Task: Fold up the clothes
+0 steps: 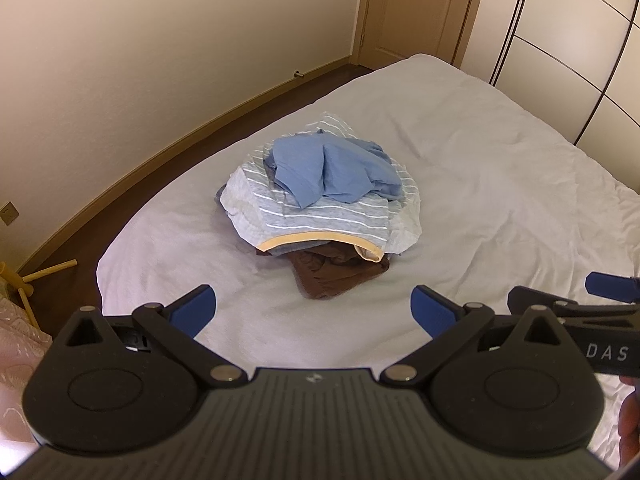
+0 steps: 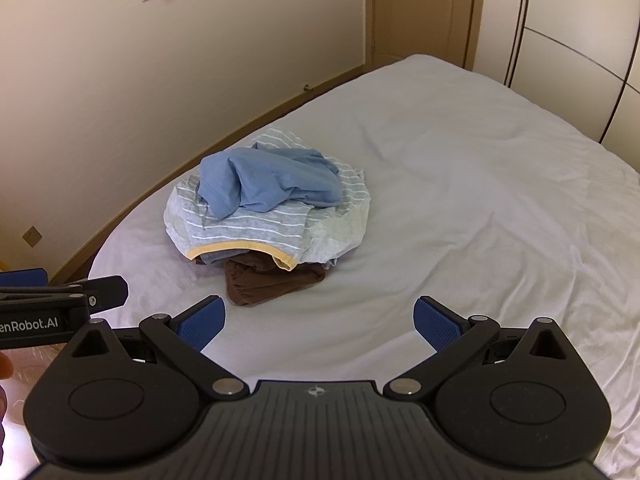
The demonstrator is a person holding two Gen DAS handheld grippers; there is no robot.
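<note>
Left wrist view: left gripper [image 1: 314,312], jaws wide apart, empty, above white bed [image 1: 500,184]; clothes pile [image 1: 320,196] mid-bed, blue garment [image 1: 332,170] topmost.

Right wrist view: right gripper [image 2: 319,322], jaws apart, empty; pile [image 2: 266,216] ahead, well apart.

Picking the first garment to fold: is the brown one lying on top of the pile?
No, the brown garment sits at the bottom, under the striped garment, with the blue garment on top.
</note>
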